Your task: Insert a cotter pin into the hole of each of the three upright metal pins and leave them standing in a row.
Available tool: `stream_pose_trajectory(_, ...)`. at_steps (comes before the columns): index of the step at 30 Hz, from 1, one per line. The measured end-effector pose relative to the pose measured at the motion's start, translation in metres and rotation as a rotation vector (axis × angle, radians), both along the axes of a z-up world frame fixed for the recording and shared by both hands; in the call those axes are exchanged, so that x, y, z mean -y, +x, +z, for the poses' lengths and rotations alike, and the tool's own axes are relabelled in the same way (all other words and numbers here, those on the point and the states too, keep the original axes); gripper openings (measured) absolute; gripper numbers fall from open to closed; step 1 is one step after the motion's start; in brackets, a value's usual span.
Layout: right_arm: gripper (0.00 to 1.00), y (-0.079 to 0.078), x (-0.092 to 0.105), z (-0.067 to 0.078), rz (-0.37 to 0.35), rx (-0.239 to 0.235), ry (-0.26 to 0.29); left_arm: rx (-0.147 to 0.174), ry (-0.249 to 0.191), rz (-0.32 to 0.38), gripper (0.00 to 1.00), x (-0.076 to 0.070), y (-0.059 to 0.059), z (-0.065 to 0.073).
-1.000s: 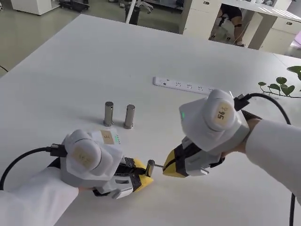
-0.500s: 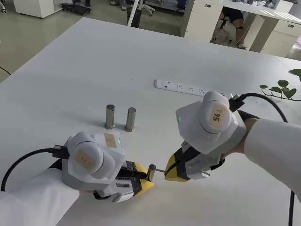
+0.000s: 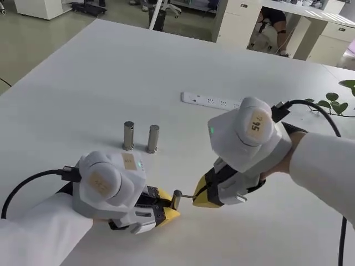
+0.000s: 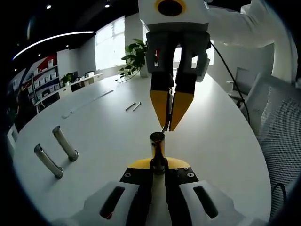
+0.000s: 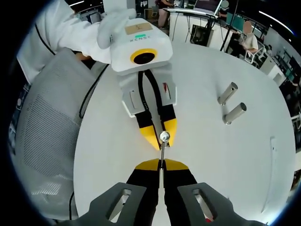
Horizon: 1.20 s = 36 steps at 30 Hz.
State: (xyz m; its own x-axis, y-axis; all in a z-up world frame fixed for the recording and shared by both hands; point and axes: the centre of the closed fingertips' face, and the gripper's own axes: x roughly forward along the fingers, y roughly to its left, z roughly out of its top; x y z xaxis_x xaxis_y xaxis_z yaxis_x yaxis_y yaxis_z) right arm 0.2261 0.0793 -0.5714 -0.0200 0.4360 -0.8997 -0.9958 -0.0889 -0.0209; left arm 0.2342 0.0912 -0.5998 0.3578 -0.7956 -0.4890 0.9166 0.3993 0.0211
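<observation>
Head view, nearest edge first: finds the left gripper (image 3: 166, 208) low over the white table (image 3: 83, 83), jaws closed on the held metal pin (image 3: 176, 198), gripped upright by its lower shaft. Cannot tell whether its foot rests on the tabletop or hangs just above.

Meets, just beside it, the right gripper (image 3: 202, 198), jaws pinched shut on a thin cotter pin (image 3: 188, 195) aimed sideways at the pin's upper end. Reads, in the left gripper view, as wire tip touching or just short of the shaft below the head. Cannot make out the cross hole, nor whether the tip has entered it.

Judging from that, risks missing the hole if the wire sits a shade high or low, then skating round the shaft. Risks bending the wire if pushed off-axis, thin as it looks. Risks turning the round pin between the left jaws under a sideways shove, swinging the hole away from the tip. Risks toppling it on release if let go above the surface or out of plumb.

Farther back, notes the two standing metal pins (image 3: 140, 137), upright, side by side, well apart from both grippers. Cannot tell whether either carries a cotter pin. Could knock them with a sleeve or the trailing cable (image 3: 33, 185) while setting the third alongside, spoiling the row.

Beyond, passes a power strip (image 3: 213, 101) and plant leaves (image 3: 333, 102), well clear of the work.
</observation>
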Motion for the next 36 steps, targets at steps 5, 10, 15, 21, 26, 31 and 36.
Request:
stream_pose_trajectory(5, 0.0, 0.001, -0.001, 0.0, -0.01, 0.009, 0.01, 0.0, -0.001, -0.002, 0.07, 0.0, 0.0, 0.0)
stream_pose_trajectory(10, 0.0, 0.003, -0.004, -0.002, -0.014, 0.019, 0.017, 0.001, -0.005, 0.001, 0.07, 0.0, 0.0, 0.0)
stream_pose_trajectory(15, 0.0, 0.001, -0.009, -0.003, -0.024, 0.016, 0.037, 0.004, -0.002, -0.001, 0.07, 0.0, 0.001, 0.0)
stream_pose_trajectory(21, 0.0, 0.002, -0.015, -0.003, -0.009, 0.027, 0.042, 0.002, -0.005, -0.001, 0.07, 0.0, 0.001, -0.001)
stream_pose_trajectory(26, 0.0, 0.001, -0.022, -0.002, 0.018, 0.046, 0.051, 0.0, -0.005, 0.0, 0.07, 0.001, 0.001, -0.001)
stream_pose_trajectory(31, 0.0, 0.001, -0.021, -0.002, 0.086, 0.073, 0.031, 0.0, -0.007, 0.006, 0.07, 0.001, 0.001, -0.001)
stream_pose_trajectory(36, 0.17, 0.001, -0.023, 0.004, 0.086, 0.104, 0.078, -0.003, -0.011, 0.011, 0.07, 0.001, 0.002, -0.001)
